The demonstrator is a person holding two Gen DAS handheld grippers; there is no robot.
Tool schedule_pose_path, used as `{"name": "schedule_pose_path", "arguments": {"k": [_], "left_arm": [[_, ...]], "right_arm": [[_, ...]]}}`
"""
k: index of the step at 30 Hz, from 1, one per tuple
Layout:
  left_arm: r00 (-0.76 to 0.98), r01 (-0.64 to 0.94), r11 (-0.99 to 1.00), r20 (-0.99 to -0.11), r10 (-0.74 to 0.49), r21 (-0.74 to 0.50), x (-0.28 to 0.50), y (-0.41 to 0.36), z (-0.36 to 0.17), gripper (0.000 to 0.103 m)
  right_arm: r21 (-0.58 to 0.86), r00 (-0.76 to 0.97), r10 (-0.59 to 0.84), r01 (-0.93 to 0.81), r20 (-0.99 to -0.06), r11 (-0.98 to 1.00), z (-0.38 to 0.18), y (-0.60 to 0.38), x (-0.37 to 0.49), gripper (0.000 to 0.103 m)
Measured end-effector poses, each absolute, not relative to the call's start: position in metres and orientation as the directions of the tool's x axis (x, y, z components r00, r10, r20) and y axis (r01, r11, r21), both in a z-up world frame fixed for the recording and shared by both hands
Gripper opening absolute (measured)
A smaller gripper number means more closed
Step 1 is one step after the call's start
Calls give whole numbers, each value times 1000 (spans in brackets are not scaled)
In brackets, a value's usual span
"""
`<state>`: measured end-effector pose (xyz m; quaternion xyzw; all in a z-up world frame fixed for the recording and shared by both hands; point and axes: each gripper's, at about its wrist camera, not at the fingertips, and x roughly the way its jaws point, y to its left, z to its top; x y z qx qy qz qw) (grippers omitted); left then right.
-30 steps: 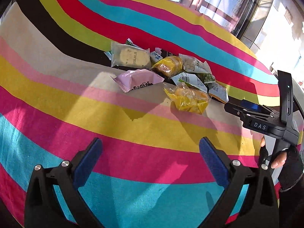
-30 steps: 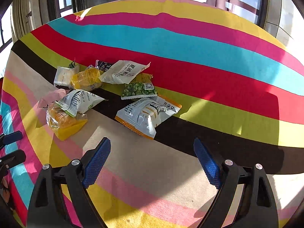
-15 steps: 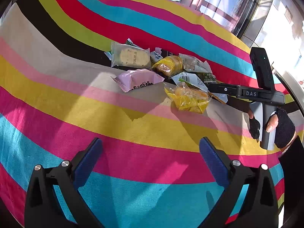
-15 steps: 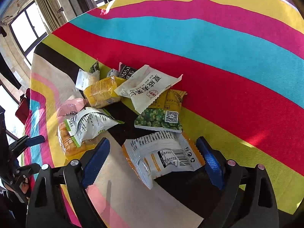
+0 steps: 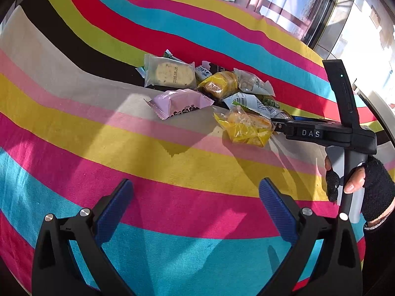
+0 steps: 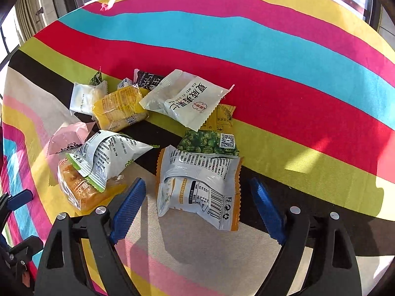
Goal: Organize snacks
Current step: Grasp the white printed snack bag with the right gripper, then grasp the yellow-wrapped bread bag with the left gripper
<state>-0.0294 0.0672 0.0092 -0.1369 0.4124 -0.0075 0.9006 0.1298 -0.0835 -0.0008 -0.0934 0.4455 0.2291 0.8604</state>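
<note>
A heap of snack packets lies on the striped cloth (image 5: 172, 167). The heap holds a clear biscuit packet (image 5: 170, 74), a pink packet (image 5: 180, 103), a yellow cake packet (image 5: 219, 83) and a crinkled yellow packet (image 5: 244, 128). My right gripper (image 6: 197, 187) is open and low over the cloth. A silver-and-orange packet (image 6: 200, 185) lies between its blue fingers, and neither pad visibly touches it. Behind that packet lie a green pea packet (image 6: 209, 141) and a white packet with printed characters (image 6: 187, 98). My left gripper (image 5: 196, 192) is open and holds nothing, well short of the heap.
A silver-and-green packet (image 6: 108, 153) rests on the crinkled yellow packet, left of my right gripper. A gloved hand (image 5: 370, 187) grips the right tool's handle at the right of the left wrist view. Windows stand beyond the table's far edge (image 5: 271, 17). Bare cloth surrounds the heap.
My right gripper has moved forward and down to the heap, so the silver-and-orange packet now lies between its open fingers. The left gripper has stayed still and open.
</note>
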Motion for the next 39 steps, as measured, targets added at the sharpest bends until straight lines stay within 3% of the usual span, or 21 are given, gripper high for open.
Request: {"name": "schedule_pose_path", "arguments": {"k": [3,4,6,14,19,22,27,31,32,33,34,37,39], "left_arm": [[660,-99,962,-741,-127,-253,-30,67,9,101],[660,-99,962,-741,-127,-253,-30,67,9,101],[660,-99,962,-741,-127,-254,-30,67,9,101],[659,-99,963,-742,-125,-250,-30,67,9,101],[630,-107,978,-773,-73,-179,-25,57,8,101],[582,-83,991,-812,-37,-105,-12,40,7,101],[553,-26,994,-830,-71,-102,30,10,7,101],[569,-68,997,-822,14,-29,67,-1,2,101],[577,-72,997,-816,9,-40,69,0,3,97],[596,-62,996,-803,-12,-61,68,1,5,76],[610,-45,996,-792,-33,-76,63,0,8,63],[628,12,990,-770,-118,-142,39,1,8,49],[632,36,987,-762,-142,-155,12,2,9,49]], "right_arm": [[38,538,289,-429,-792,903,-1,-81,122,76],[37,548,293,-429,-783,902,1,-82,118,56],[48,541,305,-438,-784,898,4,-87,110,41],[92,548,382,-482,-745,871,2,-147,24,40],[140,551,404,-458,-730,878,-6,-183,-12,40],[156,552,414,-454,-724,877,-4,-189,-14,40],[178,546,424,-446,-723,877,-4,-191,-9,40],[202,541,439,-441,-718,874,-5,-193,-8,40],[206,541,440,-438,-717,875,-5,-193,-7,40],[211,541,443,-436,-715,875,-5,-194,-7,40],[217,540,446,-435,-714,874,-5,-195,-7,40],[234,535,458,-435,-710,870,-5,-196,-7,40],[240,533,463,-435,-708,868,-5,-197,-6,40]]}}
